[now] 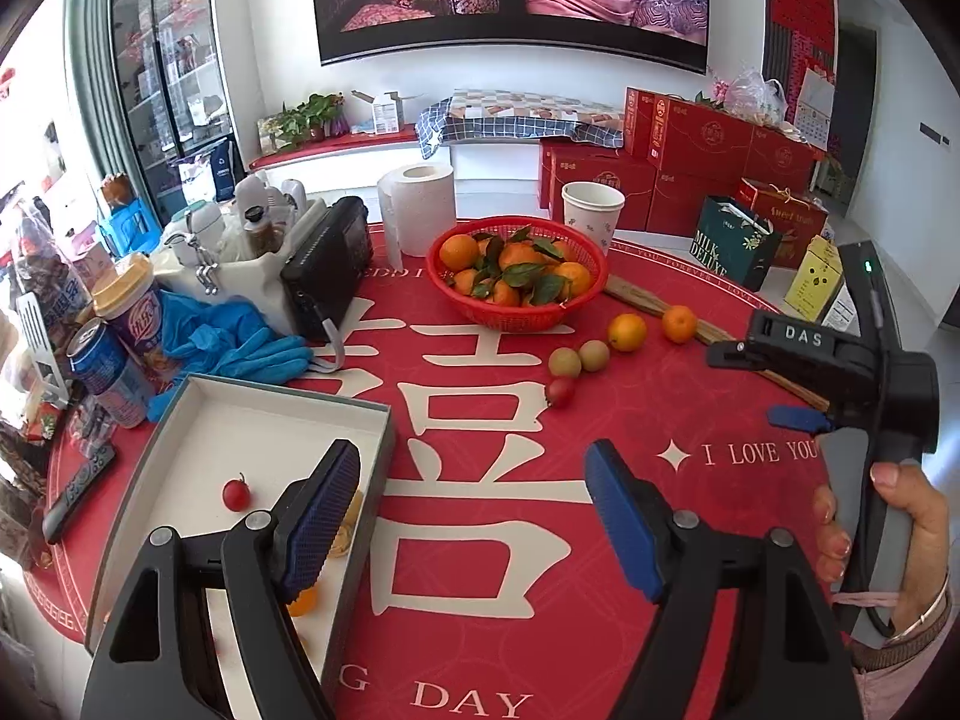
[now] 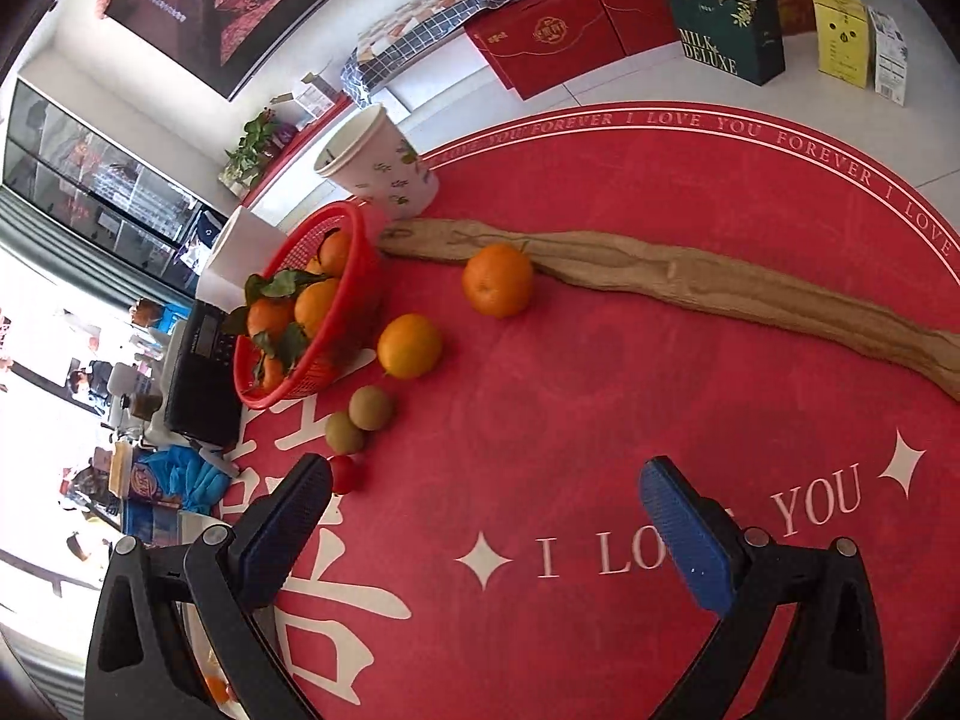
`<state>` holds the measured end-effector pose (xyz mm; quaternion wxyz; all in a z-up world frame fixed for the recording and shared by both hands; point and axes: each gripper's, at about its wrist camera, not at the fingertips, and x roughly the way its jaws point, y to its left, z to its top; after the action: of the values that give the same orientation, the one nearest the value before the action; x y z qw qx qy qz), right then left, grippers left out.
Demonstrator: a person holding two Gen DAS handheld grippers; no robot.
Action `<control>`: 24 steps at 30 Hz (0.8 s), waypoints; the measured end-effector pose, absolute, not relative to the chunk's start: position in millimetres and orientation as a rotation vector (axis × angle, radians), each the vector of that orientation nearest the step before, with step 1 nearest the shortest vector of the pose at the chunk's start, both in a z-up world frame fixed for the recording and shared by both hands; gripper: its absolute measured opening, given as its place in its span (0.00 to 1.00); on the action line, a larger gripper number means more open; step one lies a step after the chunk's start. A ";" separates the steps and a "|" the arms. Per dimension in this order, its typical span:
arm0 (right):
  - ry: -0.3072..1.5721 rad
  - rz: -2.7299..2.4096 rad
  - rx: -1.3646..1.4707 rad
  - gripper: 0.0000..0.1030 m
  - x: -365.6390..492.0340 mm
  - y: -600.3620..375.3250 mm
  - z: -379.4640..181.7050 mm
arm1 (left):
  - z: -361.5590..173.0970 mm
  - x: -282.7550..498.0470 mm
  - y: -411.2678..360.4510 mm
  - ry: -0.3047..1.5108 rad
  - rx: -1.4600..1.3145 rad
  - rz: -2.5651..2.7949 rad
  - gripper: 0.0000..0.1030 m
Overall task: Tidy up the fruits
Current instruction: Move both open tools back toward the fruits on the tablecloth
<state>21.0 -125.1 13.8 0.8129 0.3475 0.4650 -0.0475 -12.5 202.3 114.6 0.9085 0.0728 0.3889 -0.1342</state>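
Observation:
On the red tablecloth lie two oranges (image 1: 627,331) (image 1: 678,324), two small brown-green fruits (image 1: 564,362) (image 1: 594,355) and a red cherry tomato (image 1: 560,391). They also show in the right wrist view: oranges (image 2: 410,345) (image 2: 497,279), brown fruits (image 2: 371,407) (image 2: 344,432), tomato (image 2: 348,474). A grey open box (image 1: 366,408) holds a cherry tomato (image 1: 235,494) and an orange piece (image 1: 302,602). My left gripper (image 1: 474,510) is open, empty, beside the box. My right gripper (image 2: 486,528) is open, empty, near the loose fruits; it shows in the left view (image 1: 780,384).
A red basket (image 1: 585,300) of leafy tangerines, a paper cup (image 1: 592,210), a tissue roll (image 1: 417,204), a black radio (image 1: 327,267), blue gloves (image 1: 240,342), cans and jars crowd the left. A long wooden strip (image 2: 720,282) lies behind the oranges.

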 end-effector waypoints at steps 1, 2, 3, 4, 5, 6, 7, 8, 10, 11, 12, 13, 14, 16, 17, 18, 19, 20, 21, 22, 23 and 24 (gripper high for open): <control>1.002 -0.114 0.739 1.00 19.3 -130.3 11.2 | 114.1 -9.3 201.1 0.809 0.143 -0.280 0.78; 1.012 -0.129 0.733 1.00 17.5 -135.0 8.4 | 112.5 -5.1 199.0 0.814 0.139 -0.283 0.78; 1.020 -0.143 0.725 1.00 15.8 -138.4 5.7 | 110.0 -1.5 196.7 0.818 0.141 -0.288 0.78; 1.030 -0.160 0.713 1.00 13.7 -142.9 2.9 | 106.6 2.3 194.0 0.822 0.147 -0.292 0.78; 1.041 -0.175 0.698 1.00 12.1 -146.1 0.3 | 102.0 6.0 191.2 0.826 0.154 -0.293 0.78; 1.044 -0.179 0.683 1.00 9.9 -149.1 -1.6 | 96.0 9.8 187.8 0.831 0.162 -0.295 0.78; 1.040 -0.175 0.666 1.00 8.3 -149.8 -0.6 | 89.8 13.5 184.5 0.839 0.170 -0.298 0.78; 1.051 -0.185 0.638 1.00 7.1 -149.5 -0.5 | 83.0 18.1 180.9 0.849 0.178 -0.302 0.78; 1.056 -0.199 0.565 1.00 5.3 -145.8 -0.2 | 69.9 27.5 173.7 0.867 0.186 -0.303 0.78; 1.058 -0.200 0.528 1.00 4.9 -142.8 -0.3 | 63.3 32.7 169.6 0.872 0.184 -0.304 0.78; 1.065 -0.200 0.480 1.00 5.0 -137.9 -0.5 | 57.7 37.4 165.9 0.877 0.182 -0.311 0.78; 1.074 -0.202 0.431 1.00 5.7 -132.6 -2.2 | 52.3 42.2 162.3 0.879 0.181 -0.317 0.78; 1.083 -0.204 0.378 1.00 5.8 -127.1 -3.5 | 46.5 46.9 158.0 0.879 0.184 -0.321 0.78; 1.095 -0.216 0.258 1.00 4.7 -114.2 -7.5 | 36.9 55.0 149.1 0.874 0.200 -0.327 0.78; 1.098 -0.224 0.203 1.00 4.5 -107.8 -9.7 | 32.2 59.1 144.8 0.870 0.210 -0.325 0.78; 1.098 -0.233 0.154 1.00 4.0 -101.8 -12.0 | 28.0 62.4 140.4 0.871 0.218 -0.326 0.78; 1.077 -0.222 0.151 1.00 1.3 -100.3 -12.3 | 24.1 66.3 135.7 0.874 0.221 -0.333 0.77; 1.067 -0.220 0.146 1.00 0.0 -99.7 -12.8 | 21.1 69.5 131.9 0.879 0.221 -0.341 0.77; 1.064 -0.213 0.142 1.00 -1.8 -100.4 -12.8 | 17.9 72.1 127.9 0.882 0.225 -0.346 0.77; 1.063 -0.204 0.136 1.00 -3.2 -100.6 -13.0 | 15.1 74.8 124.2 0.885 0.231 -0.347 0.76; 1.060 -0.196 0.131 1.00 -4.6 -100.8 -13.5 | 12.2 77.4 120.6 0.888 0.240 -0.347 0.76; 1.055 -0.191 0.127 1.00 -6.6 -101.6 -13.7 | 9.5 79.7 117.7 0.891 0.248 -0.343 0.75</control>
<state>-6.6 -101.6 -13.7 0.8577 0.0603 0.5024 -0.0907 79.7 117.7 9.5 0.8808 0.1189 0.4277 -0.1647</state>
